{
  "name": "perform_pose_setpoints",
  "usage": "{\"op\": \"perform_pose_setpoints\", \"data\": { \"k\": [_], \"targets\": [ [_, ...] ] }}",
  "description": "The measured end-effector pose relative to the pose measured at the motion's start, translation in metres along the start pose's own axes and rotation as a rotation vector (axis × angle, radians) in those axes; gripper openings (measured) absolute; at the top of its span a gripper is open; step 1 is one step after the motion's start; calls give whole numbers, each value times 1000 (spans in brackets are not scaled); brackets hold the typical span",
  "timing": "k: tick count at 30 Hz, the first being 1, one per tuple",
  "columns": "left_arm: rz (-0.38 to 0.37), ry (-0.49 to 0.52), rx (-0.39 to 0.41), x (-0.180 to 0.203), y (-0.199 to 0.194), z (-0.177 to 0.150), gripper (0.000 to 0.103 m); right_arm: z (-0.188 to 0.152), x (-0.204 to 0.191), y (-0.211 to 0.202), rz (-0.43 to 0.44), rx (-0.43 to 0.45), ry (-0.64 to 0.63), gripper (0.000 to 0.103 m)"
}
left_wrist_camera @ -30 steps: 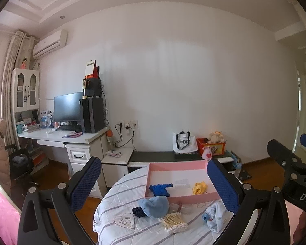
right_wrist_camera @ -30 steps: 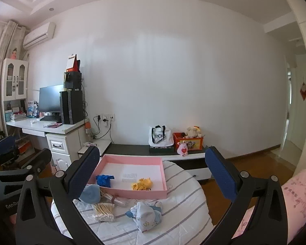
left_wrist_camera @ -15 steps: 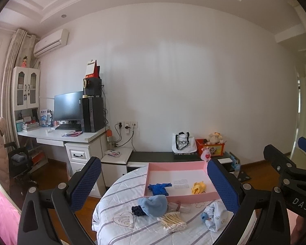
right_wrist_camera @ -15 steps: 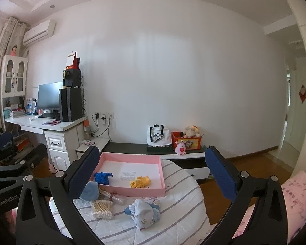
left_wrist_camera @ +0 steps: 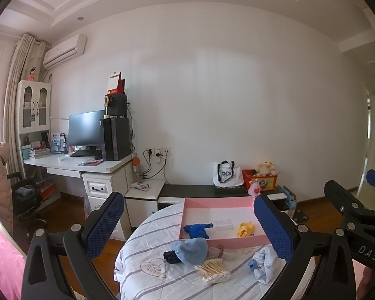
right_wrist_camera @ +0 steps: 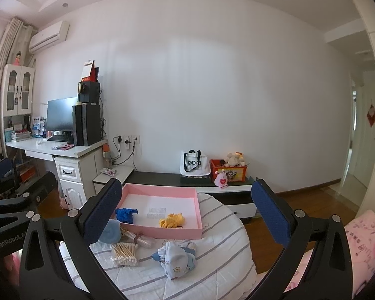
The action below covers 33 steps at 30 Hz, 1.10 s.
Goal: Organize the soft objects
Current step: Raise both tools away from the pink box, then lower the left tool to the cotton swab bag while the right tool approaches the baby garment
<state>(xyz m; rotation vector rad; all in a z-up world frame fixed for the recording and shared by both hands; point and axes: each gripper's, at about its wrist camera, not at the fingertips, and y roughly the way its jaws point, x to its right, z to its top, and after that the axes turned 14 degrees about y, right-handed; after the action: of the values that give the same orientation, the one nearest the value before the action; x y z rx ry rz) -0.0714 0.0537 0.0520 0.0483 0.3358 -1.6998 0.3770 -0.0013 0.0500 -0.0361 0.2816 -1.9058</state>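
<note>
A pink tray (left_wrist_camera: 217, 201) (right_wrist_camera: 162, 232) lies on a round table with a striped white cloth (left_wrist_camera: 147, 272) (right_wrist_camera: 222, 265). Inside it rest a blue cloth (left_wrist_camera: 197, 230) (right_wrist_camera: 125, 214) and a yellow cloth (left_wrist_camera: 245, 229) (right_wrist_camera: 171, 220). In front of the tray lie a light blue hat (left_wrist_camera: 191, 250) (right_wrist_camera: 110, 232), a dark blue piece (left_wrist_camera: 170, 257) and a pale patterned baby garment (left_wrist_camera: 263, 266) (right_wrist_camera: 176, 258). My left gripper (left_wrist_camera: 188, 227) and right gripper (right_wrist_camera: 186, 213) both hover open above the table, holding nothing.
A bundle of cotton swabs (left_wrist_camera: 215, 272) (right_wrist_camera: 123, 251) and a small clear bottle (right_wrist_camera: 140, 240) lie near the tray. Behind the table stand a white desk (left_wrist_camera: 87, 166) with a monitor and a low dark cabinet (right_wrist_camera: 162, 176). Pink bedding (right_wrist_camera: 360, 240) lies at the right.
Both views have drifted slightly, the table items shifting a little in frame. Both grippers stay open and empty.
</note>
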Motion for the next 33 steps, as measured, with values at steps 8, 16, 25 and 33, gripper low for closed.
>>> {"op": "perform_pose_setpoints", "data": {
  "k": [8,16,25,33],
  "targets": [
    [5,4,-24,1,6,-3,103,-2,-3,3,-5,-14,-8,103],
    [4,6,-66,-2,17,-6,103,-8,-2,13,-18,-48,-9,103],
    [-41,2,-181,-8,46,-15,103,-23,2,39,-44,-135,-7,103],
    [-48,12,-340,-9,88,-35,103,-60,3,85,-76,-293,-36,103]
  ]
}}
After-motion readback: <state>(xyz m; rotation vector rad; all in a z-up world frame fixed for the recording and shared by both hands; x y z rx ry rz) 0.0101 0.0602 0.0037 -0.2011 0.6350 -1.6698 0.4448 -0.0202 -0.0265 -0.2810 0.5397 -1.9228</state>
